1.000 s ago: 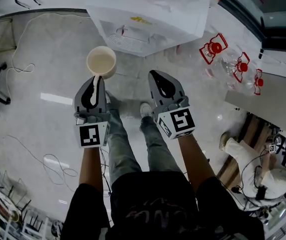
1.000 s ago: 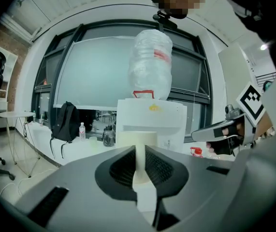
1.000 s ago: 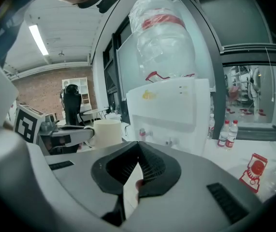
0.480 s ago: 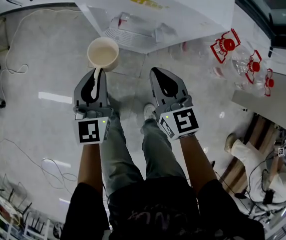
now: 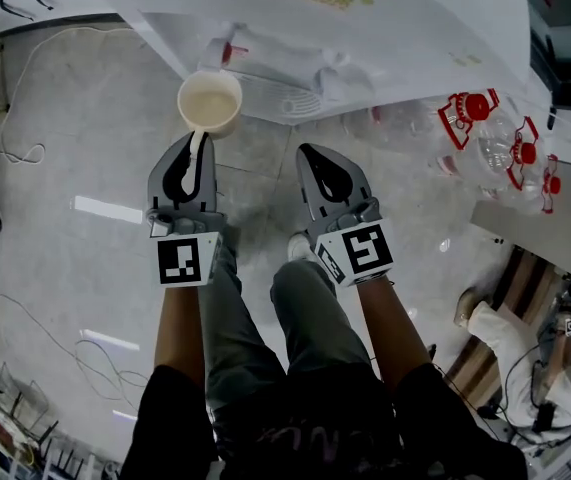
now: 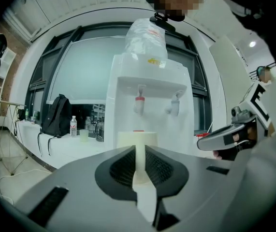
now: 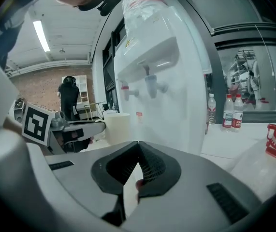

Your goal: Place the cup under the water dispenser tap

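Observation:
A cream cup (image 5: pixel 209 103) hangs in front of the white water dispenser (image 5: pixel 365 28), close to its drip tray (image 5: pixel 285 93). My left gripper (image 5: pixel 194 140) is shut on the cup's handle. In the left gripper view the cup (image 6: pixel 137 139) stands upright between the jaws, below the red tap (image 6: pixel 139 105) and the second tap (image 6: pixel 174 104). My right gripper (image 5: pixel 317 156) is beside it on the right, shut and holding nothing. In the right gripper view my right gripper (image 7: pixel 138 148) has its jaws closed together, with the cup (image 7: pixel 116 127) to its left and the dispenser (image 7: pixel 162 81) ahead.
Clear bottles with red handles (image 5: pixel 485 128) lie on the floor right of the dispenser. Cables (image 5: pixel 25 148) trail over the floor at left. A person (image 5: pixel 525 338) sits at lower right. A black backpack (image 6: pixel 56 116) and small bottles (image 7: pixel 229 111) stand on ledges by the windows.
Both grippers have sunk lower with the cup. The dispenser now fills more of the head view, and the cup is nearer its drip tray. The grip on the handle is unchanged.

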A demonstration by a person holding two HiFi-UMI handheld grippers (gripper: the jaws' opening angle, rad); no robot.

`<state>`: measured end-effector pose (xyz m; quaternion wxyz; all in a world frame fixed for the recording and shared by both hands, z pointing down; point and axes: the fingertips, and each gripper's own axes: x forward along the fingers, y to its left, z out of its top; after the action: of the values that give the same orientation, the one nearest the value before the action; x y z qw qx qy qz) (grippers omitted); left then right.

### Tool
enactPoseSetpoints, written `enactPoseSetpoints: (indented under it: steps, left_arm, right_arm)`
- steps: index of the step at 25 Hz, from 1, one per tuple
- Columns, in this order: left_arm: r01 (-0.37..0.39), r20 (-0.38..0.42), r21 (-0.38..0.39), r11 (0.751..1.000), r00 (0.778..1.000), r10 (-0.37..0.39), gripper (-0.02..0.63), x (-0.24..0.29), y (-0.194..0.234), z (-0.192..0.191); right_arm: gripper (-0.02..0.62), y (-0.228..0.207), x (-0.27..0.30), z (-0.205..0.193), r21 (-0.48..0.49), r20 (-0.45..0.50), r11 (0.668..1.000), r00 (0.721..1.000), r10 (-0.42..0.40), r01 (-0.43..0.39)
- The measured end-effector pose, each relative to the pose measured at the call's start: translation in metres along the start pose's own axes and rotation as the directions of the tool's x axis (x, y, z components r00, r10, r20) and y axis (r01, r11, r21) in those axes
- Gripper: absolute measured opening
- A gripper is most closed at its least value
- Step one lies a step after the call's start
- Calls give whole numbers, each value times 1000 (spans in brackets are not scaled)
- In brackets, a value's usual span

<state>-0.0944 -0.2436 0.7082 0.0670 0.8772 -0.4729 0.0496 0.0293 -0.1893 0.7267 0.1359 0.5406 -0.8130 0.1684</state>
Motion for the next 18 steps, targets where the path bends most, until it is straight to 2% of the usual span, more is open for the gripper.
enactPoseSetpoints:
  steps: [12,18]
  left_arm:
    - [12,47,14,1000,999,-13,46,33,2,-42]
    - [36,64,30,999,997,-38,46,44,0,-46]
  right_arm:
    - [15,-21,33,-45,-2,22,1000,1000,16,-16]
    - [14,-31,35,-54,7,31,1000,1000,-2,2]
